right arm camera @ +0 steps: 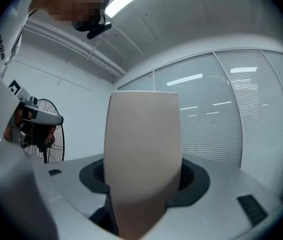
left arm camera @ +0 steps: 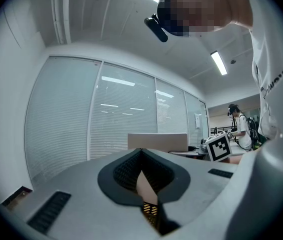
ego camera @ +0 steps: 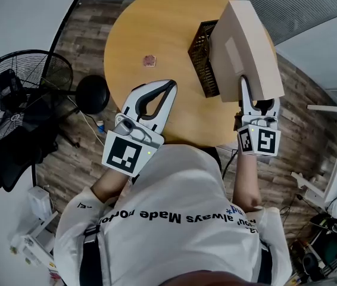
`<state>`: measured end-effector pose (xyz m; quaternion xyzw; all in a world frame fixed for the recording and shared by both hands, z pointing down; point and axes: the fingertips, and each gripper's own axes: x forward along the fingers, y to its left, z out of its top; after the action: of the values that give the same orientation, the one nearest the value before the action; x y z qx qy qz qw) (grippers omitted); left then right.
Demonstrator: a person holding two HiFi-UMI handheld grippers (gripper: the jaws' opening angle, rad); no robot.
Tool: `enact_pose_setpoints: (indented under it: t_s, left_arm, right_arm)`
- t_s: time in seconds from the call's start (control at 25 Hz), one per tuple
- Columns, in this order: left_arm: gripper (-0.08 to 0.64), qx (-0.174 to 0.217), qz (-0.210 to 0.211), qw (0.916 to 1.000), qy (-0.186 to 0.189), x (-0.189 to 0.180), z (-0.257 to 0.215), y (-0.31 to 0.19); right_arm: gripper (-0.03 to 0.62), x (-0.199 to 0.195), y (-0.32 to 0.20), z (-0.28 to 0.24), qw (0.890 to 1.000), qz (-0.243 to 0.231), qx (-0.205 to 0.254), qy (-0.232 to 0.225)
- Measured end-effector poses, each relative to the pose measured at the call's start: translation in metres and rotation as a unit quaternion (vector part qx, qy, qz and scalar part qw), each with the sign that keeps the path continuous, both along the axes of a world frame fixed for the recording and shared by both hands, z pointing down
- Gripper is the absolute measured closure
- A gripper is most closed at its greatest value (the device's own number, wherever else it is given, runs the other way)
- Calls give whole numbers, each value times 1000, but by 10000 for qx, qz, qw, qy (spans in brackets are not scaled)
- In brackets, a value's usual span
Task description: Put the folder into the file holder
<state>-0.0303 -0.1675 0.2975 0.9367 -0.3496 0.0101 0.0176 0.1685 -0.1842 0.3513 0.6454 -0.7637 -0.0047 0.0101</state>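
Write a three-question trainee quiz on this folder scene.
1. True or false: the left tongs hold the folder.
2. The file holder stands on: A) a shelf B) the round table C) a chair.
3. What stands at the head view's left, beside the table?
Key: 1 false, the left tongs are shut and empty, and the right tongs grip it; 2 B; 3 a fan.

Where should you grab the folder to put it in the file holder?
By its narrow near edge, from the person's side, as the right gripper does: the folder is thin enough there for the jaws, and its far end is free to enter the file holder.
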Motion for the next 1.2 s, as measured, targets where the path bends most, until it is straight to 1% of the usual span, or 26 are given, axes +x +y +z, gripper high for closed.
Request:
enact_pose_setpoints:
  t_s: [0.64, 1.2]
  left_arm:
    - [535, -47, -108, 9999, -8, -10, 5, -8]
    - [535, -95, -182, 9998, -74, -19, 10, -14]
  right_arm:
    - [307, -8, -23, 18, 9997, -90, 218, 24]
    - [307, -9, -32, 44, 9994, -75, 312, -151]
